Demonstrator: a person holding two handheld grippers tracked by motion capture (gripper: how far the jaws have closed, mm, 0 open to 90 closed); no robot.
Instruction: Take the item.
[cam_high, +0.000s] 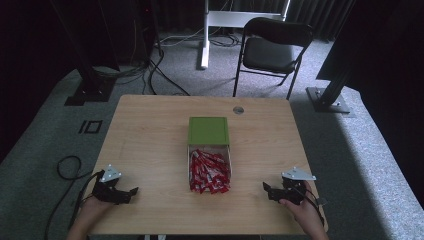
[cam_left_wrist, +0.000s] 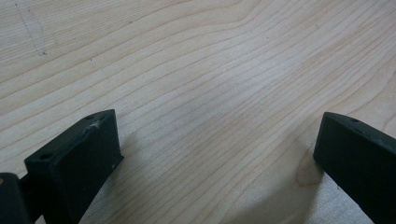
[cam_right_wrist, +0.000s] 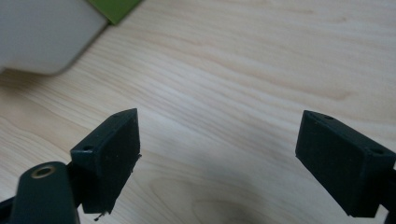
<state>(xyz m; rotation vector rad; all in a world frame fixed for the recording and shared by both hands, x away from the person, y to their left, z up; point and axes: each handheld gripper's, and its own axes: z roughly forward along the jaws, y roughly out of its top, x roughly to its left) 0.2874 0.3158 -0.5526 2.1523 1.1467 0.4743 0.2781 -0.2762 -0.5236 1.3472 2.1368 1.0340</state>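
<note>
1. Grey carpet ran around a pale wooden table, and nothing on that table looked handled as far as we could judge.
2. Nearest us, at the table's near left corner, our left gripper rested low over the wood with its jaws spread wide; in the left gripper view bare wood grain lay between them, and they held nothing.
3. Near the table's near right corner, our right gripper sat the same way, jaws spread and empty; the right gripper view showed wood between them and a blurred pale corner of the box at the upper left.
4. Between the two grippers, and well apart from both, the open box lay at the table's middle, full of red packets.
5. Just beyond it, touching its far end, the green lid lay flat.
6. We judged the work to be at its very start: the lid was already off, no packet was out on the table, and reaching for the box was all yet to do.
7. Farther off, past the table's far edge, a black folding chair stood on the carpet.
</note>
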